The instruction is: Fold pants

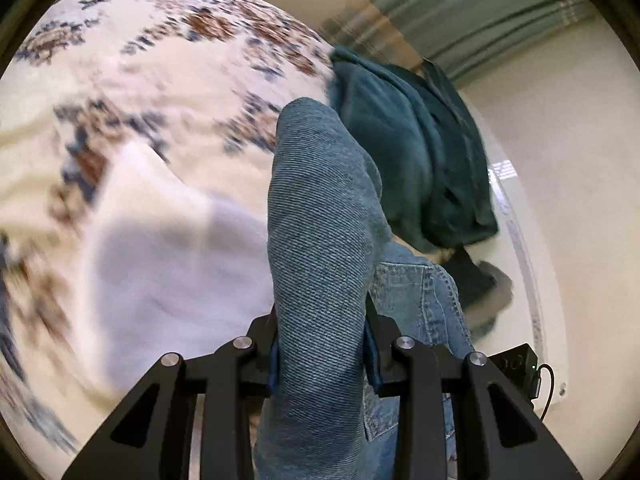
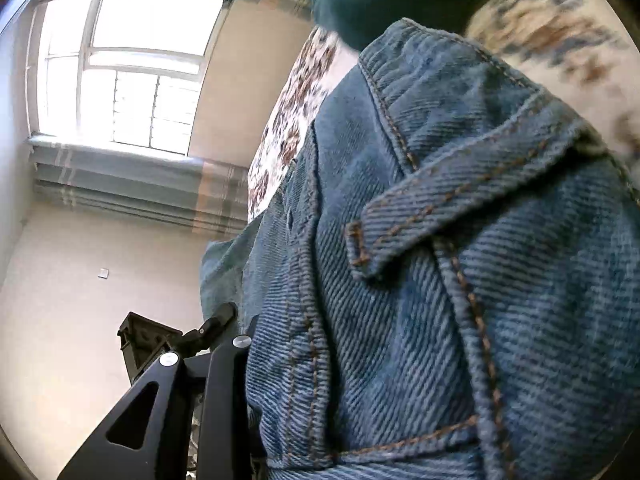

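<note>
Mid-fold on a bed: the left tool [image 1: 320, 360] is clamped on a bunched ridge of the denim pants [image 1: 320, 220], the fabric rising up between its two fingers, w/ a stitched pocket hanging just to the right. The right tool [image 2: 256, 360] sits against the waistband end of the same pants, belt loop [image 2: 440, 216] and orange seams filling its view; only its left finger [image 2: 224, 372] shows beside the cloth, so whether it is clamped can't be told. The jeans look lifted off the floral bedspread [image 1: 140, 80], w/ a teal garment [image 1: 412, 152] lying far right and a white cloth [image 1: 168, 248] near left; a window [image 2: 120, 64] and striped curtain show beyond. Judgement: this is the carry-and-lay phase of a fold. To do it well, keep both ends level and taut so no slack bunches btwn the tools, lower onto a bare part of the bedspread away from the teal garment and white cloth, align waistband edges, and let go only once the denim lies flat. Risk: thick denim slipping from the left grip.
</note>
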